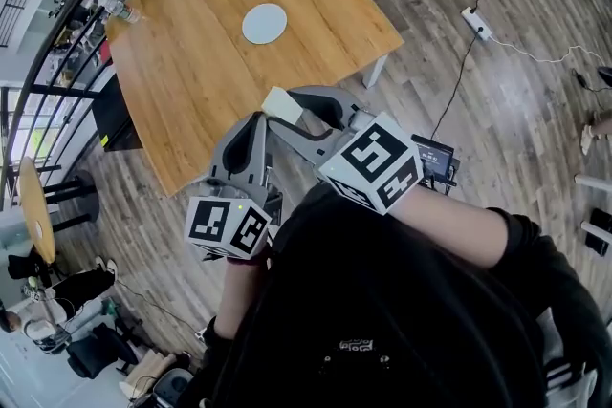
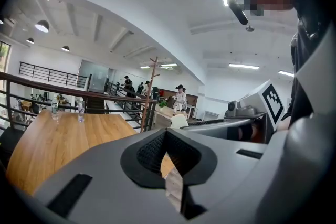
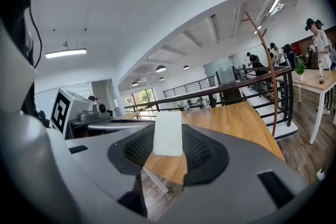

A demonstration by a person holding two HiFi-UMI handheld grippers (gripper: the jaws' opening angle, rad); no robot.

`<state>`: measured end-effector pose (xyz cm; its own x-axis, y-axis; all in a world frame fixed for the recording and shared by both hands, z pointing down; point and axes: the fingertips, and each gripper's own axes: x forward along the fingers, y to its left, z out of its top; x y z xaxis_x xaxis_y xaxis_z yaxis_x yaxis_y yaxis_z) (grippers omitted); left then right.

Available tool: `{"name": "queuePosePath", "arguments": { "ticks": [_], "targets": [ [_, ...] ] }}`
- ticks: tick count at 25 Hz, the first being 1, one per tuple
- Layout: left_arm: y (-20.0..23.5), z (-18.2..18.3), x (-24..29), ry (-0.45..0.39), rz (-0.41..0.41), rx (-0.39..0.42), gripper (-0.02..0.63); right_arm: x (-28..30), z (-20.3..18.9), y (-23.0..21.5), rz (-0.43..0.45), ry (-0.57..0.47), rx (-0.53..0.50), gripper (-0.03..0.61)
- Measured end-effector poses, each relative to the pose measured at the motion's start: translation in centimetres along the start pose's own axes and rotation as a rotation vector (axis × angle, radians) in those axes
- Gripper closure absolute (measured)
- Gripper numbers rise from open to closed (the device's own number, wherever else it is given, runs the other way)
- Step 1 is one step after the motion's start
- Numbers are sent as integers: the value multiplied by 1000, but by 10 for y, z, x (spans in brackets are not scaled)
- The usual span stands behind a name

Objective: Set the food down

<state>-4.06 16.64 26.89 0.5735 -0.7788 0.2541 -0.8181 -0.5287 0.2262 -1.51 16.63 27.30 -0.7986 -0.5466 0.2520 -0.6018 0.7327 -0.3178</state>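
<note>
- My left gripper (image 2: 166,132) is pressed shut with nothing in it.
- Just beside it, my right gripper (image 1: 290,113) pinches the pale food block (image 3: 168,134), up in the air.
- The food is above the near edge of the wooden table (image 1: 191,72).
- Farther on, a round white plate (image 1: 264,23) lies on the table.

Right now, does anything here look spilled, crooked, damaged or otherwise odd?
Nothing stands out. The pale food slice sits straight in the jaws of the right gripper, the white plate lies flat and empty on the table, and the bottles at its far edge stand upright. No spill shows.
</note>
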Motion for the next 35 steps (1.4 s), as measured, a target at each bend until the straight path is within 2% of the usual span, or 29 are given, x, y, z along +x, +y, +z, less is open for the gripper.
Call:
{"name": "queuePosePath", "arguments": {
  "ticks": [13, 20, 29, 35],
  "targets": [
    [78, 9, -6, -11, -50, -25, 614, 77, 11, 11, -40, 41, -26, 407],
    [106, 1, -17, -18, -75, -37, 614, 105, 4, 23, -52, 81, -53, 407],
    [122, -8, -36, -39, -51, -81, 614, 121, -5, 42, -22, 135, -92, 407],
    [138, -8, -49, -56, -1, -100, 614, 138, -4, 53, 35, 157, -116, 407]
  ]
}}
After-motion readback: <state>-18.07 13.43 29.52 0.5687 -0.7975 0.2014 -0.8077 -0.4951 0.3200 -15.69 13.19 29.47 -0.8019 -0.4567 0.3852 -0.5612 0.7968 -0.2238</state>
